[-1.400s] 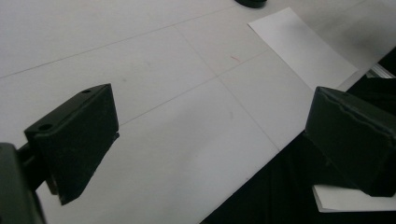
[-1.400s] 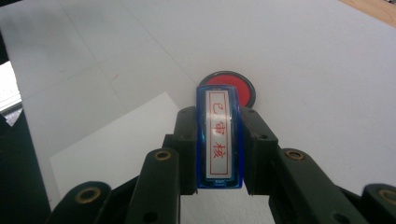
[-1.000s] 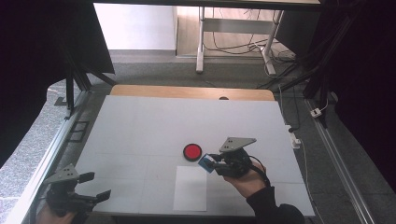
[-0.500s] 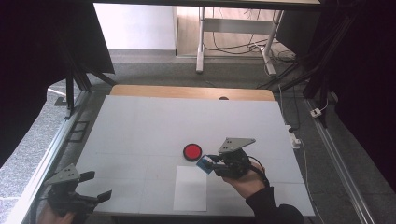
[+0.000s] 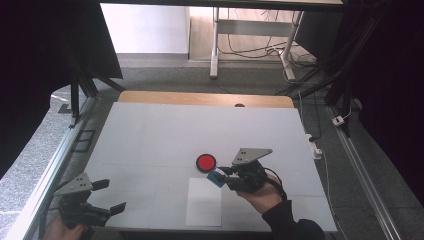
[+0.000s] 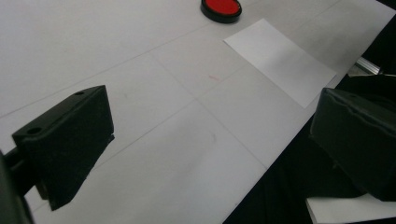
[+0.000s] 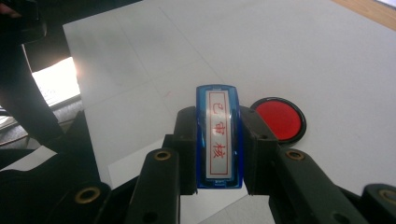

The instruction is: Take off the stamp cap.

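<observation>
Right claw point(image 5: 220, 176) is clenched on the blue stamp point(image 7: 218, 140), held just beside the red ink pad point(image 5: 205, 162) above the white sheet point(image 5: 204, 201) — no imprint visible, stamping apparently outstanding — left claw point(image 5: 107, 196) released, idle at the desk point(image 5: 150, 130) edge.

Bare table point(image 5: 150, 135) beyond red ink pad point(image 5: 205, 162)

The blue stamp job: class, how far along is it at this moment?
Done: the right hand-held gripper is shut on the blue stamp. In hand: it holds the stamp between the red ink pad and the white sheet. Left, probably: pressing it on the sheet, which looks blank. The left hand-held gripper waits open.
</observation>
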Demonstrator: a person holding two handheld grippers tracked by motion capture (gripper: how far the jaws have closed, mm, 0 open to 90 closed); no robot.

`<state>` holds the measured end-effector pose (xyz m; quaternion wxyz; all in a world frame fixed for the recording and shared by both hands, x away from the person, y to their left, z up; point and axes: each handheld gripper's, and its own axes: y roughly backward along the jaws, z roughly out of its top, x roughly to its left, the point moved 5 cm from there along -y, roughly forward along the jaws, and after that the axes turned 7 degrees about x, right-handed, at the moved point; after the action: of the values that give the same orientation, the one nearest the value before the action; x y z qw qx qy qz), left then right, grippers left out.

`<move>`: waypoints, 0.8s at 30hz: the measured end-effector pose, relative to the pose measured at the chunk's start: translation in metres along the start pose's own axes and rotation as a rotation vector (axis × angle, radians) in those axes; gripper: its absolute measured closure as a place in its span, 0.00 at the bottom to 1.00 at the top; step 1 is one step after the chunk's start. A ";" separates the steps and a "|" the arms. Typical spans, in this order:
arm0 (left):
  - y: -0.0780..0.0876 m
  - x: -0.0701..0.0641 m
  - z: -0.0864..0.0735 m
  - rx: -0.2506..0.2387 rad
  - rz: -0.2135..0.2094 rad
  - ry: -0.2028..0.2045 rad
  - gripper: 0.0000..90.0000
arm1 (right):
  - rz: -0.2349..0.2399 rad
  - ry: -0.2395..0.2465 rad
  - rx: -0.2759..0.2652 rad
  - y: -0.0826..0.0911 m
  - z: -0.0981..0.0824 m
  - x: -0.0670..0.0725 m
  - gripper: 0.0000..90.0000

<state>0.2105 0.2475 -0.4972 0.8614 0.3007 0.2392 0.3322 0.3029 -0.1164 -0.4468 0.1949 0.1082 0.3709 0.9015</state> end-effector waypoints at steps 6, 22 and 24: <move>-0.010 -0.005 0.009 0.009 -0.008 -0.046 0.00 | 0.023 0.003 -0.011 0.001 0.004 0.004 0.79; -0.040 -0.018 0.046 0.021 -0.105 -0.118 0.00 | 0.062 0.047 -0.032 0.004 0.011 0.013 0.79; -0.042 -0.019 0.049 0.021 -0.109 -0.119 0.00 | 0.058 0.050 -0.034 0.005 0.012 0.014 0.79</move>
<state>0.2457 0.1910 -0.4874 0.8876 0.3157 0.2070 0.2638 0.2932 -0.1059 -0.4343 0.1612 0.0928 0.3571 0.9154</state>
